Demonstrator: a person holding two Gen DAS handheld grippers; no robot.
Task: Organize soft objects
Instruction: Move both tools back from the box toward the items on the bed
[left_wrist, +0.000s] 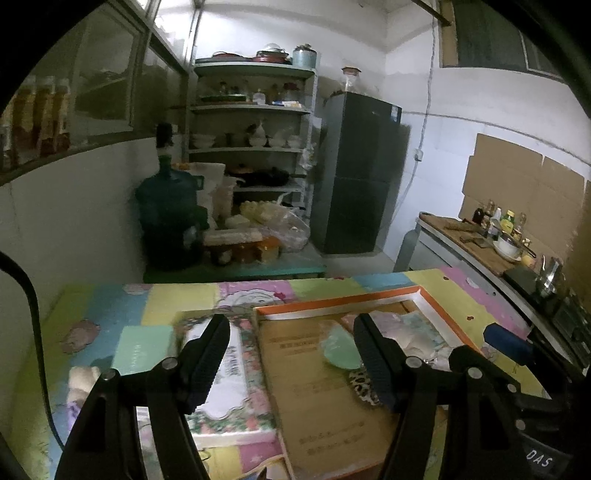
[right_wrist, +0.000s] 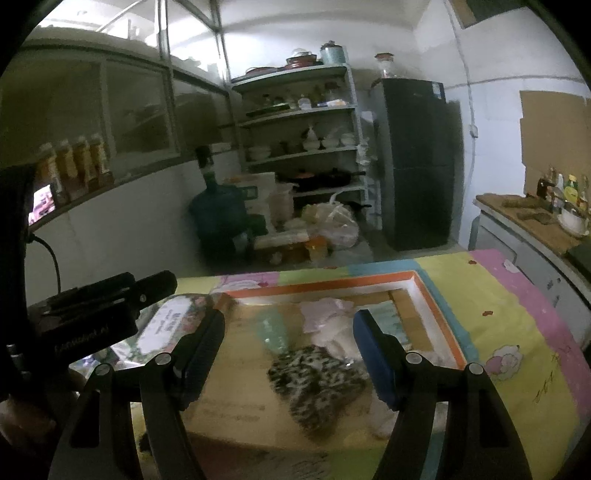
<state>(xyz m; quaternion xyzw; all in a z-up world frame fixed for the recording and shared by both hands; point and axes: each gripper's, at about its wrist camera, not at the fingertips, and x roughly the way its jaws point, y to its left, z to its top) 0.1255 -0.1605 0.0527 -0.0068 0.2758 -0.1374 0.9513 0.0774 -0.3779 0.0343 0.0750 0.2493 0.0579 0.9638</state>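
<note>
Spreading under both your grippers is the patchwork cloth (left_wrist: 458, 291) of the table, and straight ahead of your right gripper (right_wrist: 288, 354) lies the orange-rimmed box (right_wrist: 432, 295) with its soft things inside: a leopard-print piece (right_wrist: 314, 384) just below the parted, empty fingers, a mint-green piece (right_wrist: 275, 332) and a pale pink bundle (right_wrist: 325, 314) a little beyond. Your left gripper (left_wrist: 290, 358) hangs released too, nothing between its fingers, over the seam between that box and the floral box (left_wrist: 236, 384) on its left, with a small plush toy (left_wrist: 83, 380) farther left.
</note>
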